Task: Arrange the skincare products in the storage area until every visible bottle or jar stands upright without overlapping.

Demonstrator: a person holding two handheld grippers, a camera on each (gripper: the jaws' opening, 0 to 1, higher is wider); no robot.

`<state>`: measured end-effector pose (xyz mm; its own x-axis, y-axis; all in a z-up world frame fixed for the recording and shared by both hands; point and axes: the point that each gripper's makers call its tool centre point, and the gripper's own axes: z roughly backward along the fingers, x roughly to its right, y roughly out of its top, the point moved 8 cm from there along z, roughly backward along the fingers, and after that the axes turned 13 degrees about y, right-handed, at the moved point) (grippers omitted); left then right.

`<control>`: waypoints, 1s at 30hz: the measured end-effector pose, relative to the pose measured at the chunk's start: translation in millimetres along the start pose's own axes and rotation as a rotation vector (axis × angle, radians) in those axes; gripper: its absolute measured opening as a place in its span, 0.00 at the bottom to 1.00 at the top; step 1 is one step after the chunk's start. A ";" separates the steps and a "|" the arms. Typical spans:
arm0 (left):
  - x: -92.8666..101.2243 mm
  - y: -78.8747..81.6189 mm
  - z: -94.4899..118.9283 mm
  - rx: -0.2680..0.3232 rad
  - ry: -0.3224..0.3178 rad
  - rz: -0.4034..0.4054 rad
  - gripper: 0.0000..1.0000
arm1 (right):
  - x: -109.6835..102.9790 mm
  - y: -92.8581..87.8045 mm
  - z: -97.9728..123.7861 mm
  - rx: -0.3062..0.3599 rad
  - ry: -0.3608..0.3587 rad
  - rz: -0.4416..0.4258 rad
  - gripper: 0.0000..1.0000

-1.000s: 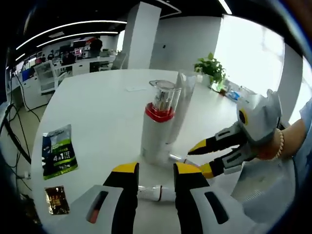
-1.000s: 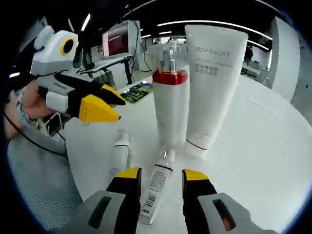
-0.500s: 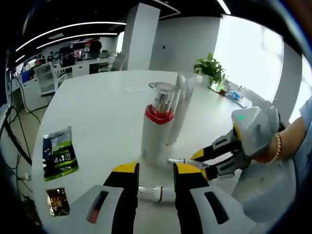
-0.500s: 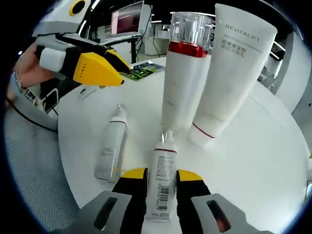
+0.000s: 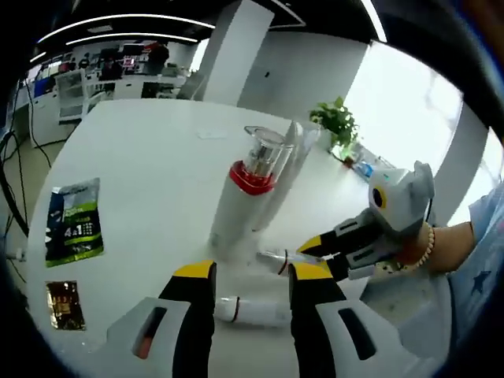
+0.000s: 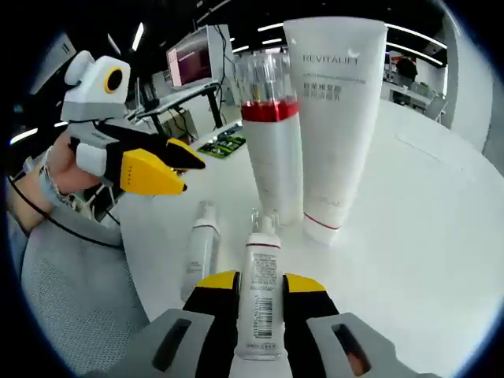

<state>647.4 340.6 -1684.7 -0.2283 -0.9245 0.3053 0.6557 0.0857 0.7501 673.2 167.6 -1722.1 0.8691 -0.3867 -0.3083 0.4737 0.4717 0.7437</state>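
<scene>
In the left gripper view, the left gripper (image 5: 250,276) hangs low over the round white table (image 5: 150,173) with its jaws set apart, empty; a small white bottle (image 5: 252,311) lies on its side on the table between and just past them. Beyond it stands an upright white pump bottle with a red collar (image 5: 240,201), with a white tube (image 5: 290,161) upright directly behind it. The right gripper (image 5: 319,253) enters from the right, clamped on a slim white tube (image 5: 277,258) held horizontally. A green sachet (image 5: 73,222) and a small gold sachet (image 5: 63,305) lie flat at the left. In the right gripper view, the right gripper (image 6: 260,282) jaws press both sides of the slim white tube (image 6: 260,295). The small white bottle (image 6: 201,250) lies on the table to its left. The pump bottle (image 6: 272,142) and the tube marked REVITALIFT (image 6: 335,118) stand upright, side by side. The left gripper (image 6: 177,169) hovers at the left, jaw gap not discernible here.
</scene>
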 end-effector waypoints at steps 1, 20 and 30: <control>0.5 0.4 0.5 0.001 -0.023 0.047 0.33 | -1.3 0.8 2.8 -0.001 -0.003 0.002 0.15; 1.1 7.8 7.1 0.069 -0.226 0.366 0.19 | -34.9 32.5 6.9 0.272 0.188 0.165 0.15; 19.2 14.9 13.8 0.131 -0.318 0.290 0.16 | -34.6 31.2 3.2 0.237 0.147 0.211 0.16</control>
<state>642.9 329.3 -1659.5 -0.2718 -0.6965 0.6641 0.6331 0.3903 0.6685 657.4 193.2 -1686.4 0.9638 -0.1736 -0.2024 0.2502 0.3254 0.9119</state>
